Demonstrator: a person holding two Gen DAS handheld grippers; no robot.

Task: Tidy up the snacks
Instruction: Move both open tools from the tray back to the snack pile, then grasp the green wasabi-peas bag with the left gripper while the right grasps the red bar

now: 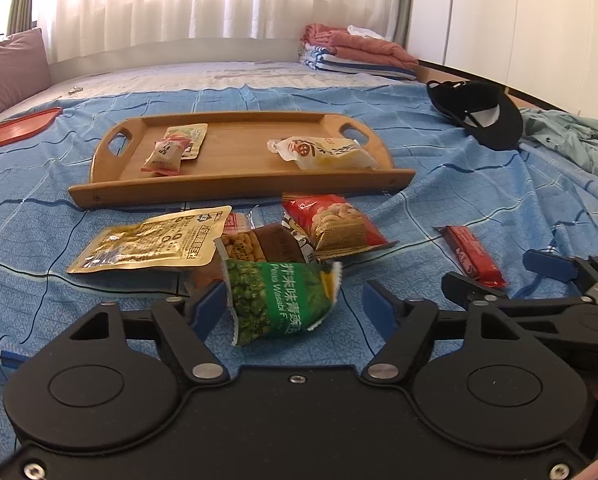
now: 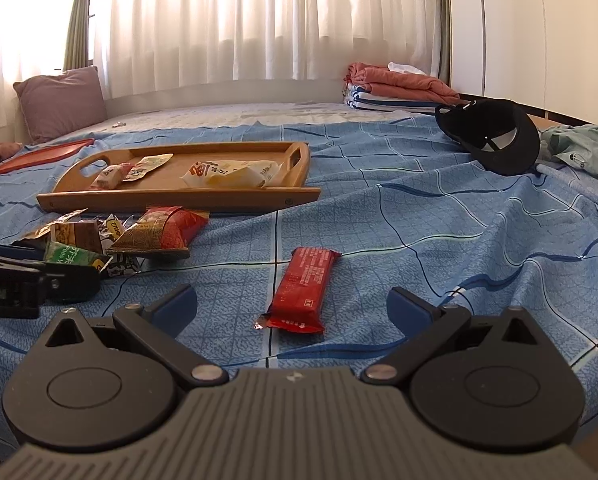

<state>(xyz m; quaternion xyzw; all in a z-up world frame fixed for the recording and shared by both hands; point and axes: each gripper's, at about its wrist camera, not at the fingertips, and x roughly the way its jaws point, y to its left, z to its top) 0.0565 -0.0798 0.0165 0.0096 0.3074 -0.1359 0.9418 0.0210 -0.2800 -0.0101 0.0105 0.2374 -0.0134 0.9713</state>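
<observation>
A wooden tray lies on the blue bedsheet and holds a white-yellow snack pack, a small red-white pack and a flat pouch. In front of it lies a pile: a gold pouch, a peanut pack, a red nut bag and a green wasabi pea bag. My left gripper is open, its fingers either side of the green bag. My right gripper is open around a red bar.
A black cap and a teal garment lie at the right. Folded towels sit at the back by the curtain. A red tray and a mauve pillow are at the left.
</observation>
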